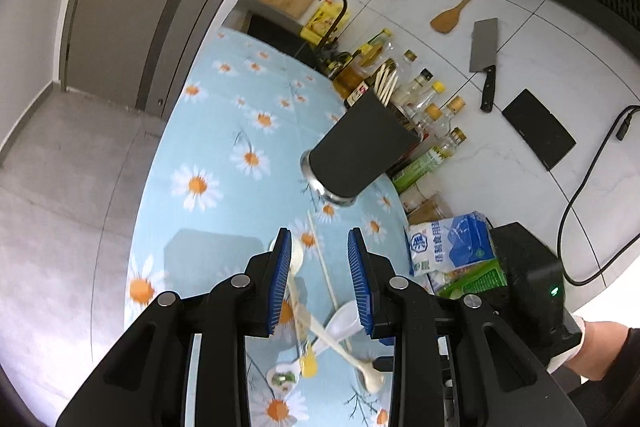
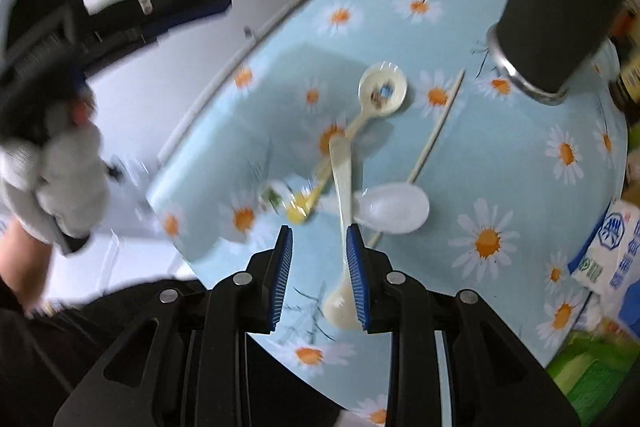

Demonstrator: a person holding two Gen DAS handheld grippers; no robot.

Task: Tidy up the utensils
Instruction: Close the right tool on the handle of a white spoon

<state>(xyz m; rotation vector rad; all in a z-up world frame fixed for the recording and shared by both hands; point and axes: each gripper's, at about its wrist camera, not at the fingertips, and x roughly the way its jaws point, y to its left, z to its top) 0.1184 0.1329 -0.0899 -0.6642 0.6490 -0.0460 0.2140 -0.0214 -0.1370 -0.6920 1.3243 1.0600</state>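
I judge the cream spoon [image 2: 341, 183] light, stiff and slick plastic, best pinched across its slim handle rather than the rounded bowl; it lies just ahead of my right gripper [image 2: 319, 263], crossed over the decorated spoon [image 2: 382, 91], with the white spoon [image 2: 394, 207] touching it on the right and a chopstick [image 2: 436, 125] beyond, all on the counter [image 2: 500, 155]. My right gripper points steeply down with its jaws apart and empty, the cream handle running under the right pad. My left gripper [image 1: 320, 267] tilts gently downward over the same pile, jaws apart and empty, the dark utensil holder [image 1: 360, 147] standing well ahead of it.
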